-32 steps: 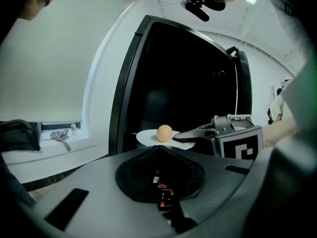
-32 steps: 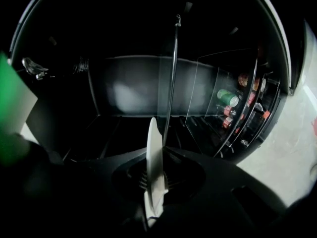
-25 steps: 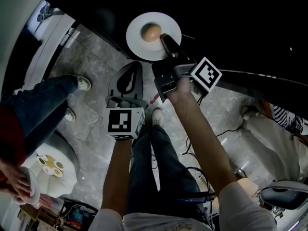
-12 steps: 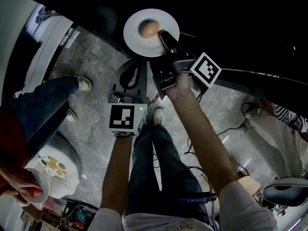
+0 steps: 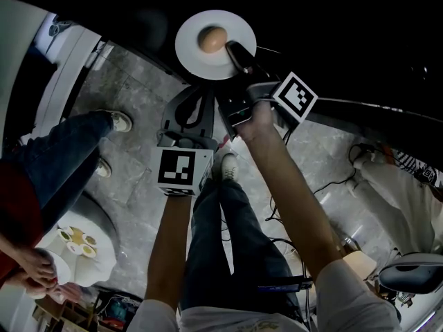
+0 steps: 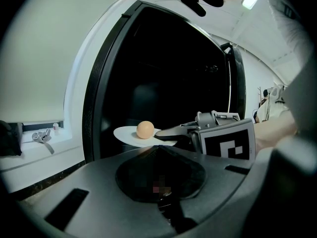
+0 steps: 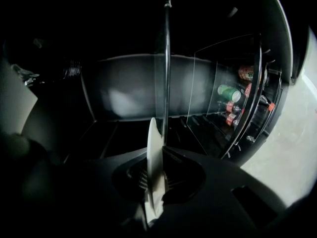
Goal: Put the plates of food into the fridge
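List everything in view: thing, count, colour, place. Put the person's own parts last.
Fridge: one, black, open, ahead.
Drink cans: several, green and red, fridge's right side.
Plate: one, white, before the fridge opening.
Food ball: one, tan, on that plate.
Second plate: one, white, low left in the head view.
Bystander: one, blue jeans, left.
Floor: grey marbled, below.
Cables: several, dark, floor at right.
Right gripper: one, black, fingers shut on the plate's rim.
Left gripper: one, black, fingers together, empty.
Arms: two, bare, white sleeves.
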Demonstrator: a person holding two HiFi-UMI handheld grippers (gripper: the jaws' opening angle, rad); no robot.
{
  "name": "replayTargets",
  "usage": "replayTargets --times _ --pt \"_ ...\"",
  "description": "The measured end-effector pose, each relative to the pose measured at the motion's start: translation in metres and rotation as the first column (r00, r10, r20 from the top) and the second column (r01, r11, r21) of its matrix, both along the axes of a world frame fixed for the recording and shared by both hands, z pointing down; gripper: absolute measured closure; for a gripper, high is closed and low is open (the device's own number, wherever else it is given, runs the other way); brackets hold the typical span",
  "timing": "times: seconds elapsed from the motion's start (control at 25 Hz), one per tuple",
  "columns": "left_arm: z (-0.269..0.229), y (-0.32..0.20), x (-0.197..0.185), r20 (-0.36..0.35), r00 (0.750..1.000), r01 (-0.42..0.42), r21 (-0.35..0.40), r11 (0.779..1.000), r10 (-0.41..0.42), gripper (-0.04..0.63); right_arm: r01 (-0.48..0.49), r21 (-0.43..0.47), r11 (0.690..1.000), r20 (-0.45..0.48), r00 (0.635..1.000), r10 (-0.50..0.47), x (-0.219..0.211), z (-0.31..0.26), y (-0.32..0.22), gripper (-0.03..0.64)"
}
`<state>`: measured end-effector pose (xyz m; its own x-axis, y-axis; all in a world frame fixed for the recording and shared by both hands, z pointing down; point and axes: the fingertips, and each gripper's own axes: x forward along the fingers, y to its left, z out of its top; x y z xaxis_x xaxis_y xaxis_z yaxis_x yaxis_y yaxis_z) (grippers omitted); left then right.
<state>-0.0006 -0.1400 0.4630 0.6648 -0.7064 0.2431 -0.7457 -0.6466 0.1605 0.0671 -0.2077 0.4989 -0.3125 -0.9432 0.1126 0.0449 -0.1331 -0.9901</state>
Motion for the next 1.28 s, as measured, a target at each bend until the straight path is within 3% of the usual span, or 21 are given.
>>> replayTargets --times 1.28 --pt "0.004 -0.02 0.009 0.05 0.998 -0.028 0.01 1.0 0.027 0.588 0.049 0.019 0.999 0.075 0.996 -0.05 -0.012 0.002 -0.003 0.595"
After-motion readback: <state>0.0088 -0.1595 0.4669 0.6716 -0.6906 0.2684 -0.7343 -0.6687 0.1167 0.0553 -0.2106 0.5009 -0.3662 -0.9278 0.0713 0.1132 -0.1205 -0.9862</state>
